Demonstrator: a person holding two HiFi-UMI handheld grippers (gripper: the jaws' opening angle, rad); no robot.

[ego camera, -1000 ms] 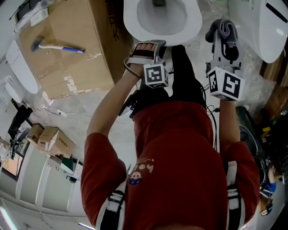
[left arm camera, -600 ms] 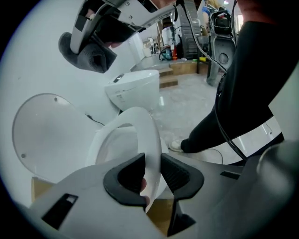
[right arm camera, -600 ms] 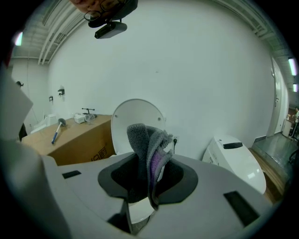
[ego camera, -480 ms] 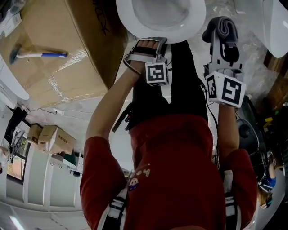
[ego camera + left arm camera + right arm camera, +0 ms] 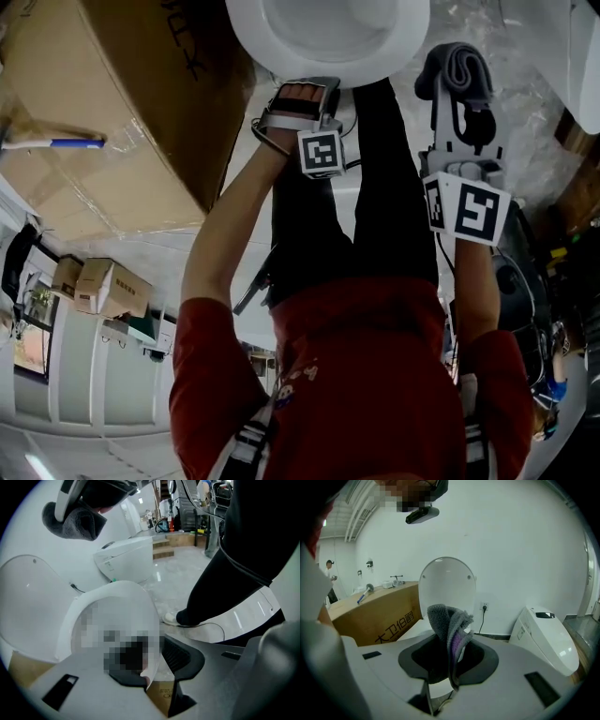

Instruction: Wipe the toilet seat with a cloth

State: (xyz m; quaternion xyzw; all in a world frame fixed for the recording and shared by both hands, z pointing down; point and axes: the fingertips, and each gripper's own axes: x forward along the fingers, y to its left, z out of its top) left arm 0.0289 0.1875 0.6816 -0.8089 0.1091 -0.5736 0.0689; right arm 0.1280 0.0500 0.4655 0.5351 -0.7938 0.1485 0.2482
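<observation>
The white toilet seat (image 5: pixel 328 58) fills the top of the head view, and its lid (image 5: pixel 446 590) stands upright behind it. My left gripper (image 5: pixel 307 90) sits at the seat's front rim. In the left gripper view the seat's thin edge (image 5: pixel 151 670) lies between the jaws of that gripper (image 5: pixel 157 673), and a gap shows beside it, so the jaws stand open. My right gripper (image 5: pixel 457 80) hangs to the right of the bowl, shut on a folded grey cloth (image 5: pixel 447 625) that sticks up past its fingers. The same cloth (image 5: pixel 75 520) shows at the top left of the left gripper view.
A large cardboard box (image 5: pixel 103 122) stands left of the toilet, with a blue-handled tool (image 5: pixel 52 143) lying on it. A second white toilet (image 5: pixel 546 637) sits to the right. The person's dark trouser legs (image 5: pixel 375 169) stand right before the bowl. Cables and gear (image 5: pixel 525 281) lie at the right.
The head view has tipped back, so the toilet and the box slid up and to the left. Both grippers kept their places by the bowl, and the cloth stayed in the right one.
</observation>
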